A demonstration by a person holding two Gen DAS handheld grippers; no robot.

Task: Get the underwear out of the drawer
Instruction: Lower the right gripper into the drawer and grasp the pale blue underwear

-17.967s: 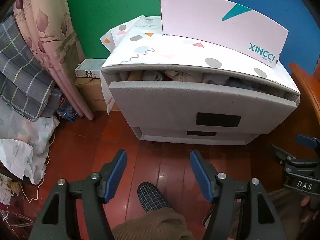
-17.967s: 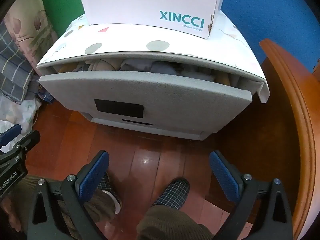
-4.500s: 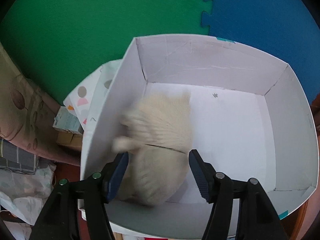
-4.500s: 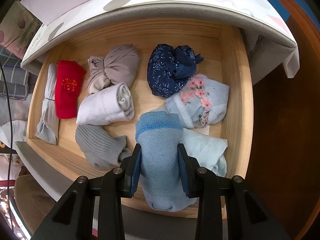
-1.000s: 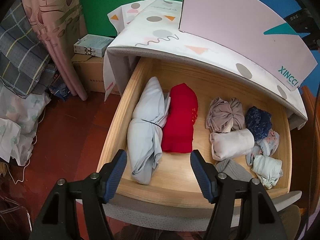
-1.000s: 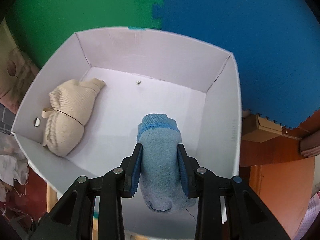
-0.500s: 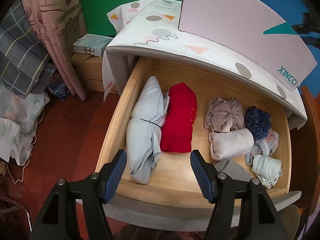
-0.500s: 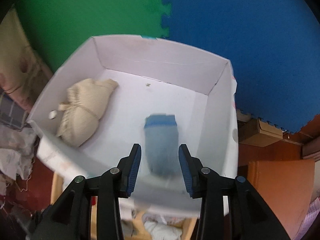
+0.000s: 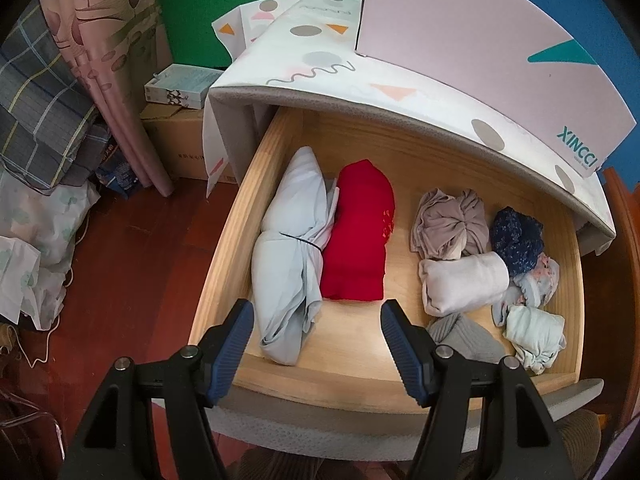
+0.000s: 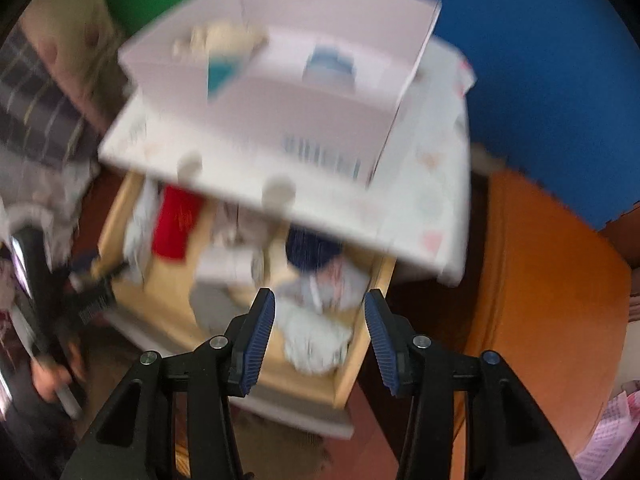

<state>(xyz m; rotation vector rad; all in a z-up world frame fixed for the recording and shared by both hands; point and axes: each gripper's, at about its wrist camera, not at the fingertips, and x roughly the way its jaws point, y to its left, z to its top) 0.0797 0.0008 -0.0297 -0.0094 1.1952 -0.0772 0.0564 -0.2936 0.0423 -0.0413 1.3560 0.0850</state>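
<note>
Left gripper (image 9: 316, 338) hangs apart over the open drawer (image 9: 224, 252); right gripper (image 10: 319, 338), jaws just widening, holds nothing

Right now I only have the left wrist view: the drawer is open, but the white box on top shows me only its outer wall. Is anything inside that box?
Observer: Yes. The right wrist view is blurred, but a blue folded piece lies inside the white box, toward its right side.
Operator: Only that one?
Observer: No. A beige bundle lies at the box's left end, apart from the blue one.
Operator: Is the right gripper carrying anything?
Observer: No. The right gripper is empty and its jaws have just been opening. It looks down over a pale bundle at the right end of the drawer.
</note>
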